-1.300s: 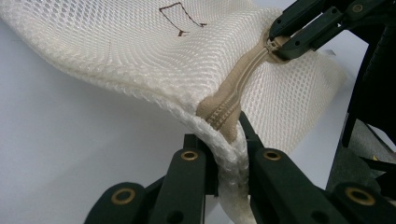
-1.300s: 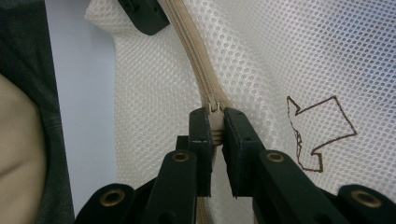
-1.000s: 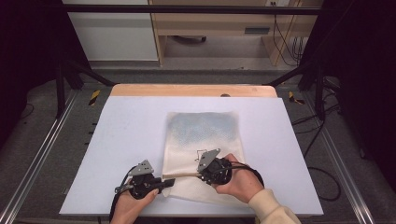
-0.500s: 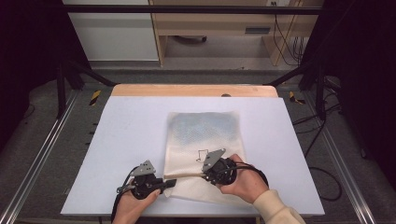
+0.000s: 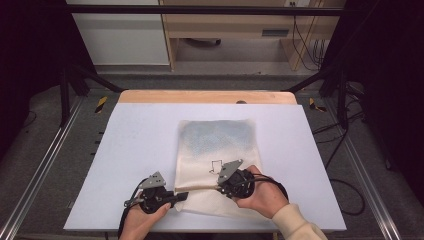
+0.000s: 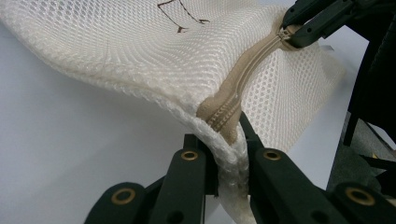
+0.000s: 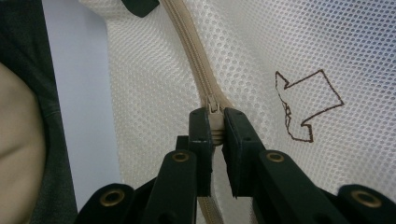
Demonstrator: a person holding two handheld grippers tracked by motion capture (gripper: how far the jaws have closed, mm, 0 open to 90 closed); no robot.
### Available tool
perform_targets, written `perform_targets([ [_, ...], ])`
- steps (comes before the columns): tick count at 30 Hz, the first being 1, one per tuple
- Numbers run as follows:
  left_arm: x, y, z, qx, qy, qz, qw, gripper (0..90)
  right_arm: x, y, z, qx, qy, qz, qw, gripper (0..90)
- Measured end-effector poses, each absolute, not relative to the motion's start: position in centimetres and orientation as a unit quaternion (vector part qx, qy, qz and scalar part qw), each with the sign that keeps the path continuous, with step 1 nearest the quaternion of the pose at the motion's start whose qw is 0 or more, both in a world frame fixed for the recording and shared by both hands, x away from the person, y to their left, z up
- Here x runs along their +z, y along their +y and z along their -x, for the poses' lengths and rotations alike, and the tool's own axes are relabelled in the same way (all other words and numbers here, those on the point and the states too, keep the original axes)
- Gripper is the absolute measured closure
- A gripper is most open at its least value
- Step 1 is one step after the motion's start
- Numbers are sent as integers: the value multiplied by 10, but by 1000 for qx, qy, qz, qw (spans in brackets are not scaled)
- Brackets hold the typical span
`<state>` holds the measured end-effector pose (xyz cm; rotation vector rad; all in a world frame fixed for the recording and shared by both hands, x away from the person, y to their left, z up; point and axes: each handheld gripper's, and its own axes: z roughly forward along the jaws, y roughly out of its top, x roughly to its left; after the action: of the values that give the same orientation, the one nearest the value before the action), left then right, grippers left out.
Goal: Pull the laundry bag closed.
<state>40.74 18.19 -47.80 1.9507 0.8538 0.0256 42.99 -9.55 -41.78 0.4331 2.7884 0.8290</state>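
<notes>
Your tabletop is a pale, lavender-white sheet, rectangular, with a bare wooden strip showing along its far edge. It sits inside a dark metal frame over grey floor. One thing lies directly on it: a cream mesh bag, set right of centre, its long side running away from you. The far part of the bag looks bluish-grey through the mesh; the near part is plain cream with a small arrow outline drawn on it. A beige zipper crosses the bag near your edge. The bag's near left corner is lifted slightly off the tabletop; the rest lies flat.
</notes>
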Motion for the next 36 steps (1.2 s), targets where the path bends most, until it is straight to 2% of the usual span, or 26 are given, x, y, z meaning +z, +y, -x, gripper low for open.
perform_targets([
  [36,-479,180,-406,15,348,-805,480,849,-419,-110,-426,279,942,-155,102,822],
])
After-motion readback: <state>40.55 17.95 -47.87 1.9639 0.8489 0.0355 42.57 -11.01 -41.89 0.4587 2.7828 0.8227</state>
